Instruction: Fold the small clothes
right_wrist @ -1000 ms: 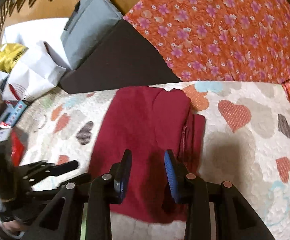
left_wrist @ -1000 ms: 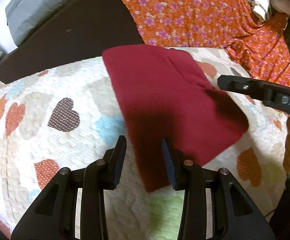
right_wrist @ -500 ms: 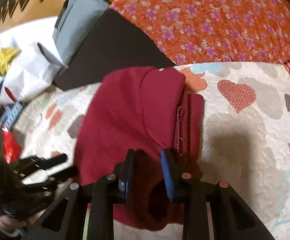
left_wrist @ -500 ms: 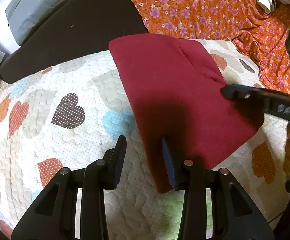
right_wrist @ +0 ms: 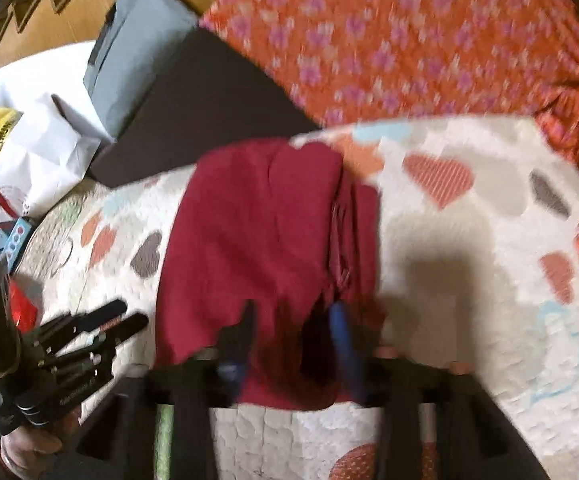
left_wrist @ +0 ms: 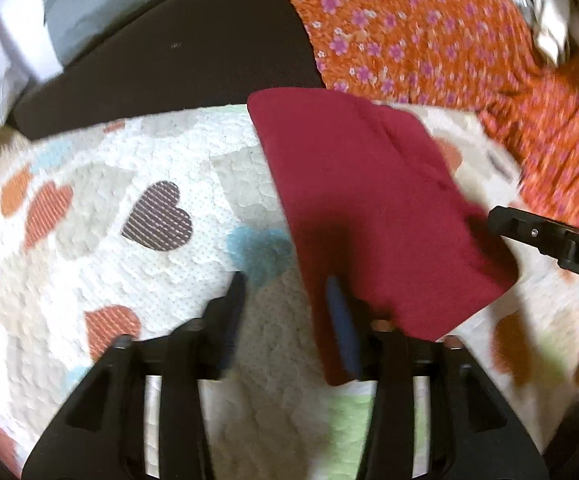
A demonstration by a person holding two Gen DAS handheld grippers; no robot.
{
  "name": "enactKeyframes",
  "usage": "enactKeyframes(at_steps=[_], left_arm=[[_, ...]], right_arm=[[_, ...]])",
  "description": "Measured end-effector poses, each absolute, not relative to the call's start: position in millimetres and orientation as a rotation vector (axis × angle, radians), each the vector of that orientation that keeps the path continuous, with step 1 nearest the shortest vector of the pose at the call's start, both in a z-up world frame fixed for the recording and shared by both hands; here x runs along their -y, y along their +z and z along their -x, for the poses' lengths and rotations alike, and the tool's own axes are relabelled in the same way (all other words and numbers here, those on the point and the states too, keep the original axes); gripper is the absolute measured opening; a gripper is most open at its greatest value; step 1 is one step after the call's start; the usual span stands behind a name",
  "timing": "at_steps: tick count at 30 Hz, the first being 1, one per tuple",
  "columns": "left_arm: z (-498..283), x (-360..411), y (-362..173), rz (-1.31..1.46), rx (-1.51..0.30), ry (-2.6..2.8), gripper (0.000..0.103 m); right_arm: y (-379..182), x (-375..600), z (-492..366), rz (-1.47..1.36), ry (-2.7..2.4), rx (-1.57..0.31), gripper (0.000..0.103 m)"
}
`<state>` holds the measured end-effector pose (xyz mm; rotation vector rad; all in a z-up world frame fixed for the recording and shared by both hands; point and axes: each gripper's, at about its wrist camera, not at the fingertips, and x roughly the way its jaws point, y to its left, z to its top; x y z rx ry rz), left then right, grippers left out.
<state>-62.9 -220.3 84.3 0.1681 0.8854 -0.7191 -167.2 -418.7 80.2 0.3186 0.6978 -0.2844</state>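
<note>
Left wrist view: dark red garment [left_wrist: 373, 208], folded into a rough rectangle, lying flat on the heart-print quilt [left_wrist: 137, 184], its far end reaching the quilt's far edge.

Step in hand, as judged: taking hold of the near edge for another fold. To do it well, pinch all stacked layers together, both grips level along the near edge, then carry them toward the far edge evenly so the layers do not slide apart.

Garment, appearance: plain soft knit, no print; smooth top panel; in the right wrist view [right_wrist: 257, 232] a bunched seam and uneven layers show along its right side, so that edge needs squaring.

Left gripper [left_wrist: 285, 312]: fingers spread apart, holding nothing, straddling the garment's near left corner, one finger over bare quilt, the other at the cloth's edge.

Right gripper [right_wrist: 293, 332]: fingers parted over the garment's near edge; cloth sits between them, but blur prevents telling whether they press on it.

Surroundings: dark cushion [left_wrist: 161, 64] beyond the quilt's far edge; orange flowered cloth [left_wrist: 429, 32] at the far right corner; grey bag [right_wrist: 133, 56] and white bag [right_wrist: 37, 152] off the left side.
</note>
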Motion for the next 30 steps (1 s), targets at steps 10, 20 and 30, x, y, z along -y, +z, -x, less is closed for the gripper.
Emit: enactKeyframes(at_steps=[10, 20, 30], left_arm=[[58, 238, 81, -0.084, -0.927, -0.754, 0.067], [56, 259, 59, -0.139, -0.968, -0.766, 0.073], [60, 262, 61, -0.174, -0.941, -0.757, 0.073]], right_arm=[[82, 471, 105, -0.334, -0.339, -0.71, 0.053], [60, 485, 49, -0.171, -0.335, -0.754, 0.007], [86, 477, 99, -0.314, -0.267, -0.731, 0.01]])
